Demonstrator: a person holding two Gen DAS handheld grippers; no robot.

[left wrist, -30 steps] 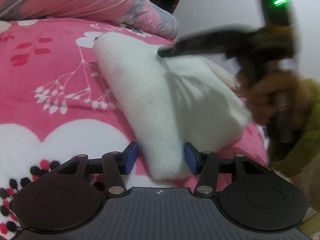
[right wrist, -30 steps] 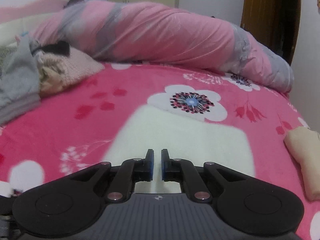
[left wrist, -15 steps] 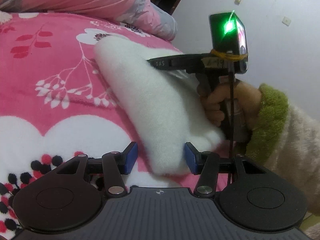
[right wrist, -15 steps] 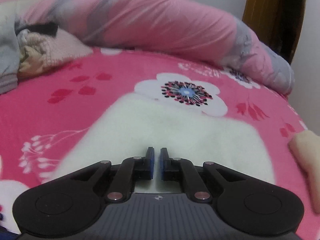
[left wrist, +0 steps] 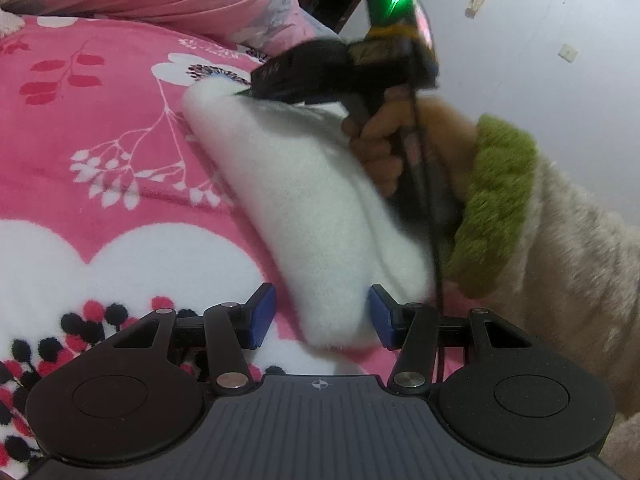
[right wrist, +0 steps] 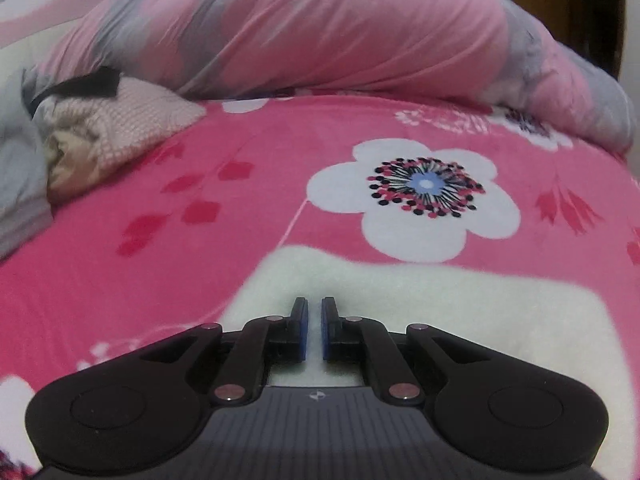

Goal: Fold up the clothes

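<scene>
cloth (left wrist: pixel 320 208) on bed (left wrist: pixel 100 184), folded | left tongs (left wrist: pixel 322 316) half-spread, cloth's near end between pads, grip unclear | right tongs (right wrist: pixel 314 330) clenched, empty, over cloth

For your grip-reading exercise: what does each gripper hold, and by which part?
Left gripper: open around the near corner of the folded white fleece garment, not clamped. Right gripper: shut, holding nothing, over the garment.

A bed covered with a pink flowered blanket (right wrist: pixel 248 216) — several soft things lie on it.

A folded white fleece garment (left wrist: pixel 304 200) lies flat on the blanket at the near side. At the far edge a long pink and grey quilt (right wrist: pixel 320 32) lies rolled up across the bed. On the left, a pile of loose clothes (right wrist: pixel 92 132) — beige knit, grey and black pieces — rests beside the quilt.
</scene>
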